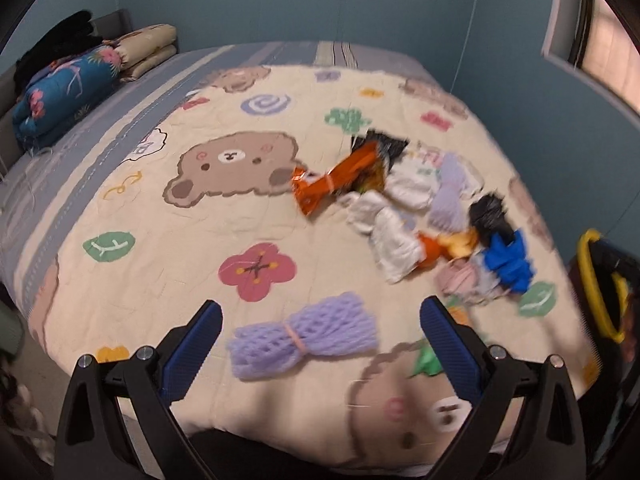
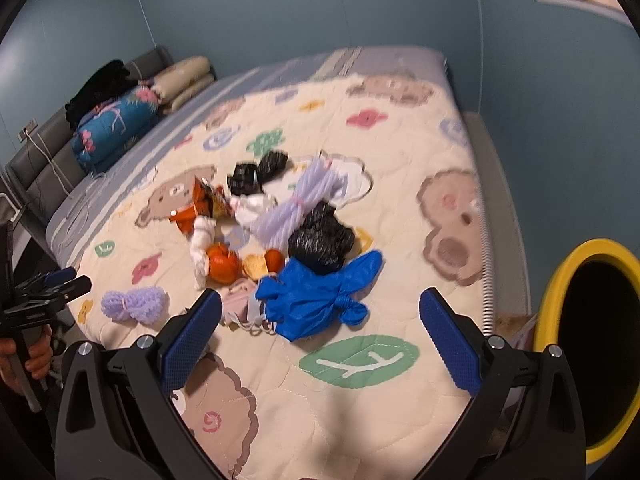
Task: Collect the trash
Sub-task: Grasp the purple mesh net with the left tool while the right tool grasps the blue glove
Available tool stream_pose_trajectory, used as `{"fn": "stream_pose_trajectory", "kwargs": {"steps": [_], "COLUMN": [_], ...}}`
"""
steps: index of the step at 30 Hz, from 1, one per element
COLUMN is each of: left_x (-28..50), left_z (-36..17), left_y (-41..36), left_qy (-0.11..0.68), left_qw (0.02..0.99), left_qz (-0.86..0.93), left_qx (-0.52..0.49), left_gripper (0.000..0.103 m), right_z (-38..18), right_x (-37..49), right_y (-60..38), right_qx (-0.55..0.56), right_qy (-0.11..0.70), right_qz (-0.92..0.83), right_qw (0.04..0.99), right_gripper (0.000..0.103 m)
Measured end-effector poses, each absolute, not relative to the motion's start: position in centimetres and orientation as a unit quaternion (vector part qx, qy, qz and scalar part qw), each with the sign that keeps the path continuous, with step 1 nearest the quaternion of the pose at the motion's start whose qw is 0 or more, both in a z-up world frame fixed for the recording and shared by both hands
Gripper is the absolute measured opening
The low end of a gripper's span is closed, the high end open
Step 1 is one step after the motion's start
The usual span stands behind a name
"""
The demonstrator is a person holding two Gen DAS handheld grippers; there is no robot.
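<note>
Left wrist view. Left claw (image 1: 320, 320): fingers spread wide apart, empty, held above the near edge of the bed (image 1: 100, 128). Quilt (image 1: 168, 280): cream, printed with bears, flowers and leaves, covering the bed. Purple foam net (image 1: 304, 336): bundled with a band, lying alone on the quilt between the claw's fingers. Trash pile (image 1: 420, 208): farther back and to the right on the quilt; includes an orange snack wrapper (image 1: 340, 180), white crumpled paper (image 1: 392, 240), a black bag (image 1: 488, 216) and a blue glove (image 1: 508, 260). Bin with yellow rim (image 1: 600, 284): at the right edge, beside the bed. Folded bedding (image 1: 68, 92): at the far left of the bed.

Right wrist view. Right claw (image 2: 320, 312): fingers spread wide apart, empty, above the quilt (image 2: 400, 128). Blue glove (image 2: 316, 300): nearest item, between the fingers. Black bag (image 2: 320, 240): just behind the glove. Orange fruit (image 2: 224, 262): left of the bag. Purple foam net (image 2: 134, 304): apart from the pile, at left. Left claw (image 2: 60, 284): at the left edge, held by a hand (image 2: 36, 356). Bin (image 2: 560, 280): right of the bed, opening dark.
</note>
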State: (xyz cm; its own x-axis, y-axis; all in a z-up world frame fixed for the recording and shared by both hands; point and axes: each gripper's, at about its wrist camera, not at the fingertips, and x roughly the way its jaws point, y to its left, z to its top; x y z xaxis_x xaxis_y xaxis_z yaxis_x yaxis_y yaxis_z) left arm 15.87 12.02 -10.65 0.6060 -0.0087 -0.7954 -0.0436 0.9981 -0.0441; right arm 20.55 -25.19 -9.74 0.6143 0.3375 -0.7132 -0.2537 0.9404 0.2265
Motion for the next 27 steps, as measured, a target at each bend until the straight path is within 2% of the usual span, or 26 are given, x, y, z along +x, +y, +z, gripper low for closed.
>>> {"fn": "stream_pose_trajectory", "kwargs": {"steps": [13,18,22,23,25,27], "left_x": [20.5,21.5,22.4,22.5,22.7,22.9], "left_z": [-15.0,-17.0,-18.5,-18.9,-19.7,-20.2], "left_y": [11.9,11.4,11.2,11.0,10.8,10.6], "left_qy": [0.509,0.530,0.545,0.550,0.559,0.566], "left_qw": [0.852,0.833,0.822,0.817,0.810,0.805], "left_qz": [-0.090,-0.109,-0.111,-0.114,-0.117,-0.124], "left_qx": [0.083,0.113,0.124,0.129,0.134,0.131], "left_gripper": [0.096,0.089,0.088,0.088,0.086,0.078], "right_z": [-13.6,-15.0,-16.1,-16.4,-17.0,-17.5], "right_x": [24.6,26.6,27.6,27.8,28.0,28.2], "right_y": [-23.2,-22.3,-21.4,-21.2,-20.9,-20.7], "right_qx": [0.046,0.060,0.068,0.072,0.073,0.073], "right_qy": [0.470,0.494,0.511,0.515,0.520,0.524], "right_qz": [0.166,0.161,0.170,0.172,0.171,0.169], "right_qw": [0.866,0.852,0.840,0.837,0.834,0.832], "right_gripper": [0.095,0.095,0.094,0.093,0.079,0.076]}}
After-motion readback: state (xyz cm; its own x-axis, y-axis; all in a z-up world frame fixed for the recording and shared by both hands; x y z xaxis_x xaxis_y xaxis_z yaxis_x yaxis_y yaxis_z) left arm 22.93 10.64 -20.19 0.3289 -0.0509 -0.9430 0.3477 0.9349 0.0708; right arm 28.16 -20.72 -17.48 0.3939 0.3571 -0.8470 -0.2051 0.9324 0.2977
